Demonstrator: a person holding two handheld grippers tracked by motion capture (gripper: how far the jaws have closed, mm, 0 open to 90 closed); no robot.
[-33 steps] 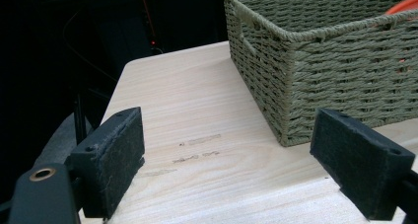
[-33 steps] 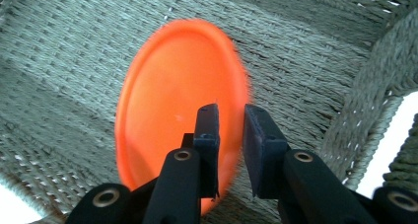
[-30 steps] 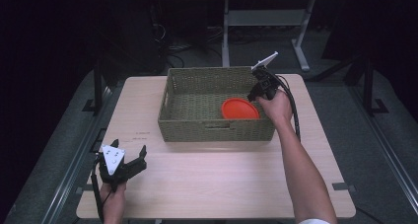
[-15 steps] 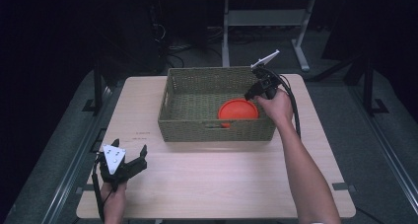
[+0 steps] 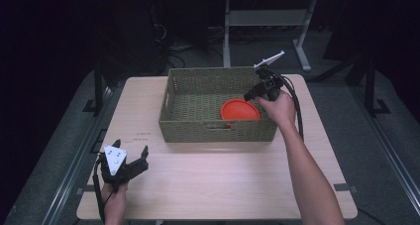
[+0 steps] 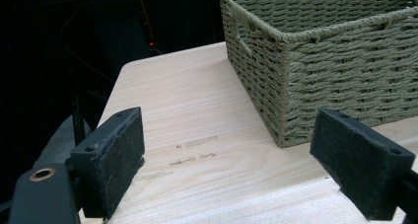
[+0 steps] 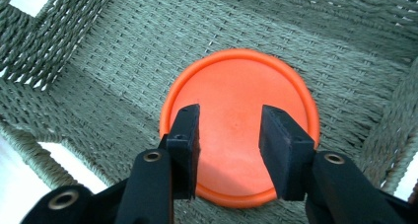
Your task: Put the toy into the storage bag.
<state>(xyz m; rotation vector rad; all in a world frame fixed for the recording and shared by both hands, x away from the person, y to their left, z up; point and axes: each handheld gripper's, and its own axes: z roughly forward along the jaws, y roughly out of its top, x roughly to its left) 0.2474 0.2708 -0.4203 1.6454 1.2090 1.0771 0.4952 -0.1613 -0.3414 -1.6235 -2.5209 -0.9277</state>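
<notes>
Where basket (image 5: pixel 218 131) walls crowd plate (image 5: pixel 239 109)

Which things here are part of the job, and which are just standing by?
In play:
- orange disc, lying on the basket floor
- woven basket holding it
- right gripper, open above the disc, nothing between its fingers

Standing by:
- left gripper, open and empty, near the table's front left corner
- table
- metal stand behind the table
</notes>
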